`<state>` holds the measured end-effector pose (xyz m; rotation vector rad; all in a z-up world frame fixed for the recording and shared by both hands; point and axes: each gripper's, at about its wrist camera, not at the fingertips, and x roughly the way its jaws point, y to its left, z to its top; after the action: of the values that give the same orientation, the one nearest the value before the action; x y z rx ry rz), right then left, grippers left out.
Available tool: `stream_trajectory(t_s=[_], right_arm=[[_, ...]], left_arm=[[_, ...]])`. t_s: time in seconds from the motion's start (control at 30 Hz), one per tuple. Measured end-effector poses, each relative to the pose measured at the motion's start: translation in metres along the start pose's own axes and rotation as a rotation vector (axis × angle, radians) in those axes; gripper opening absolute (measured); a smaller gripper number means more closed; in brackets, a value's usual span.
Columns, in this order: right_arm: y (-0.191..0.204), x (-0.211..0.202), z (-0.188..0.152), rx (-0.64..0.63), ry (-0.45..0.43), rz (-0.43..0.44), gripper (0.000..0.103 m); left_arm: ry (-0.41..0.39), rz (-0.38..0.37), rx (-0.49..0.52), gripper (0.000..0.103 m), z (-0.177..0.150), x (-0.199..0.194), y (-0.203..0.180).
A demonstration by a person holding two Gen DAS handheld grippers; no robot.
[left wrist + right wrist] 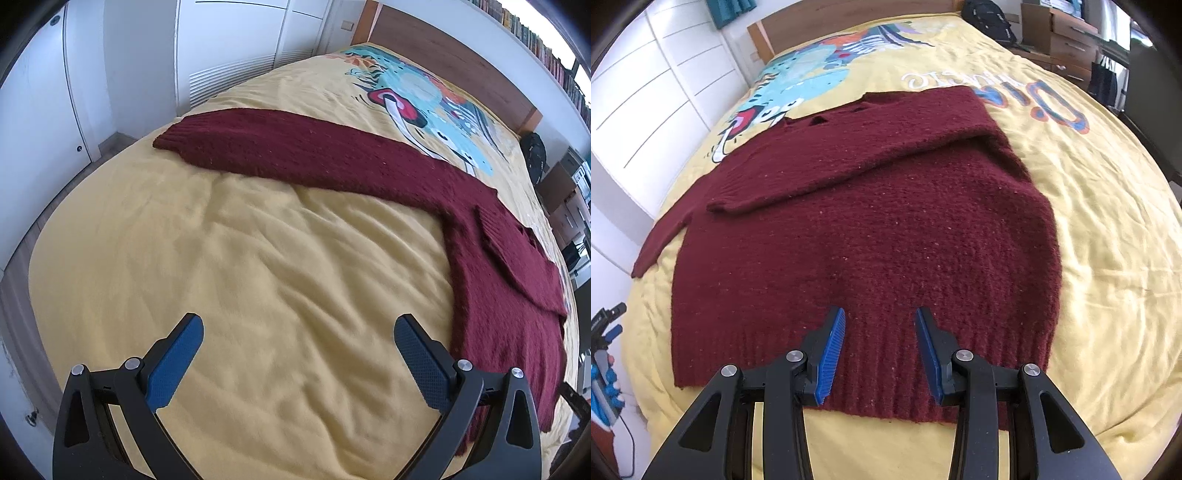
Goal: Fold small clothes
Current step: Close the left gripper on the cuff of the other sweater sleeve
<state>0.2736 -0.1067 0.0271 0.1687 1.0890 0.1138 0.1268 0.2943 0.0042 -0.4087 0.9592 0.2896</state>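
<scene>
Maroon: one sweater [871, 229] on one bedspread [221, 258]; two tongs, left [298, 328] and right [881, 317], both released.

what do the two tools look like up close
The left tool and the right tool match: black plastic linkage arms with triangular cut-outs and round silver pivot pins, each ending in two flat fingers faced with textured blue pads. No markings, sleeves or hands show on them in their own views.
</scene>
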Motion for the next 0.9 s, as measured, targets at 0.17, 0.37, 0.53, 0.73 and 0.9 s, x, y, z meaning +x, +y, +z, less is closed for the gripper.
stream_trajectory(t_s=[0.17, 0.37, 0.53, 0.73, 0.9], right_arm=[[0.000, 0.002, 0.001, 0.009, 0.005, -0.012, 0.041], [0.003, 0.006, 0.004, 0.009, 0.014, -0.023, 0.041], [0.003, 0.010, 0.008, 0.012, 0.022, -0.028, 0.041], [0.002, 0.015, 0.011, 0.012, 0.030, -0.042, 0.041], [-0.001, 0.018, 0.013, 0.011, 0.040, -0.054, 0.041]], left_arm=[[0.008, 0.013, -0.017, 0.102, 0.019, 0.015, 0.013], [0.021, 0.023, -0.069, 0.102, 0.042, 0.037, 0.035], [0.024, -0.004, -0.140, 0.101, 0.065, 0.052, 0.056], [0.030, -0.053, -0.213, 0.097, 0.093, 0.070, 0.077], [0.034, -0.136, -0.335, 0.089, 0.108, 0.086, 0.105]])
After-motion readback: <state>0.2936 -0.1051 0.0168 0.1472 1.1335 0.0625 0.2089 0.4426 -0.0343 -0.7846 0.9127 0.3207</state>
